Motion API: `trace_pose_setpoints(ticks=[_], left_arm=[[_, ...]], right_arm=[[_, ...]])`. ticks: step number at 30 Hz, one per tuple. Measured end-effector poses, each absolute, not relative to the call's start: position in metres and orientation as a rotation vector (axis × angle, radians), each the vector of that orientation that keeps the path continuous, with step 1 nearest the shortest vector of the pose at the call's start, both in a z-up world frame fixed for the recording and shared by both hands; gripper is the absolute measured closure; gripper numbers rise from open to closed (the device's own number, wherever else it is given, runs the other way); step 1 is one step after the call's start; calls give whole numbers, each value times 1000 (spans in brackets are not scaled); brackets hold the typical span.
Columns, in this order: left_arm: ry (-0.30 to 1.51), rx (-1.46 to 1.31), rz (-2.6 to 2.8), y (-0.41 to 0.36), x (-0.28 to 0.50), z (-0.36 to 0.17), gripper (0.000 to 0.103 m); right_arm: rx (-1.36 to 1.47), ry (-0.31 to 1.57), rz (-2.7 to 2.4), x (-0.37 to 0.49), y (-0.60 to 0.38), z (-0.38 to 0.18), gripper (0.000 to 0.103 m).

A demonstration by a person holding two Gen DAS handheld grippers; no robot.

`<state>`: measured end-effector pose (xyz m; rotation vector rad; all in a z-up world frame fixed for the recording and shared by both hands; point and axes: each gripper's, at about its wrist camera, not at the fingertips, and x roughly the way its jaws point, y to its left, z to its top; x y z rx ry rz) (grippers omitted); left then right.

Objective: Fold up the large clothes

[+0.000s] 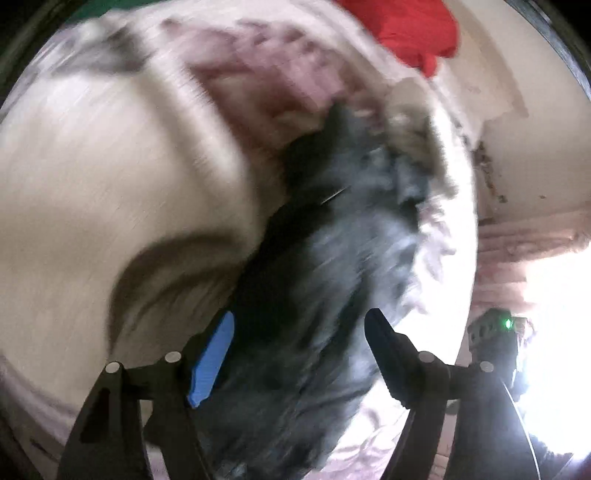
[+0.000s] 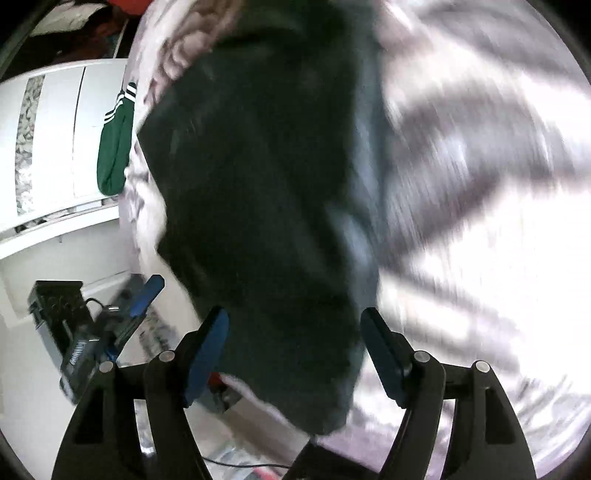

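A large dark garment [image 1: 325, 258] lies crumpled on a pale bed cover [image 1: 110, 177]; both views are blurred by motion. My left gripper [image 1: 299, 350] is open, its blue-padded fingers [image 1: 212, 358] standing either side of the dark cloth without pinching it. In the right wrist view the same dark garment [image 2: 266, 206] fills the middle. My right gripper [image 2: 293, 350] is open, its fingers wide apart around the garment's near end. The left gripper [image 2: 144, 295] shows at lower left of that view.
A red garment [image 1: 413, 29] lies at the far edge of the bed. A green garment with white stripes [image 2: 114, 147] hangs by a white wardrobe [image 2: 55, 140]. A dark box with cables [image 2: 59, 306] sits on the floor at left.
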<state>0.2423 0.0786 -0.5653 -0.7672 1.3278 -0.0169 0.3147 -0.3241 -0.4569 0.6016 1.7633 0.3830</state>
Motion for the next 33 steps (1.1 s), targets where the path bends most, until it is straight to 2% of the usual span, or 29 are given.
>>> trace_pose_setpoints(ticks=[6, 7, 8, 9, 11, 13, 15, 17, 19, 20, 21, 22, 23, 25, 26, 29, 30, 33], left_arm=[[1388, -825, 144, 96, 168, -589, 31], [1397, -814, 173, 100, 157, -589, 31], [1402, -812, 190, 101, 152, -587, 31], [1390, -818, 209, 105, 143, -581, 31], [1359, -808, 249, 111, 133, -566, 31], [1317, -779, 266, 115, 129, -549, 31], [1309, -740, 275, 112, 136, -540, 31], [1293, -702, 247, 103, 151, -533, 31], [1272, -680, 217, 89, 169, -531, 34], [1251, -693, 181, 78, 180, -533, 35], [1231, -710, 133, 66, 193, -536, 55], [1225, -732, 87, 50, 210, -544, 79], [1236, -744, 68, 39, 222, -552, 84], [1240, -790, 26, 19, 249, -574, 91], [1244, -786, 37, 13, 260, -583, 92], [1290, -774, 82, 4, 285, -619, 94], [1298, -797, 92, 9, 286, -629, 99], [1289, -947, 62, 29, 282, -654, 99]], right_arm=[[751, 1816, 373, 254, -314, -537, 27], [782, 1779, 379, 249, -309, -542, 31], [807, 1742, 394, 245, -304, -544, 65], [840, 1734, 405, 237, -297, -544, 75], [871, 1703, 418, 228, -281, -535, 86], [869, 1718, 475, 216, -253, -526, 88], [790, 1758, 535, 208, -225, -525, 87], [700, 1845, 570, 209, -216, -530, 71], [674, 1862, 585, 216, -232, -525, 69], [680, 1842, 584, 222, -247, -519, 59], [688, 1814, 567, 213, -280, -512, 54], [706, 1786, 550, 221, -299, -507, 46], [731, 1754, 533, 230, -319, -504, 43], [789, 1666, 476, 261, -361, -501, 41], [811, 1628, 453, 273, -376, -502, 36], [914, 1488, 414, 330, -404, -512, 31], [957, 1457, 415, 346, -410, -519, 31], [1013, 1436, 492, 385, -399, -550, 30]])
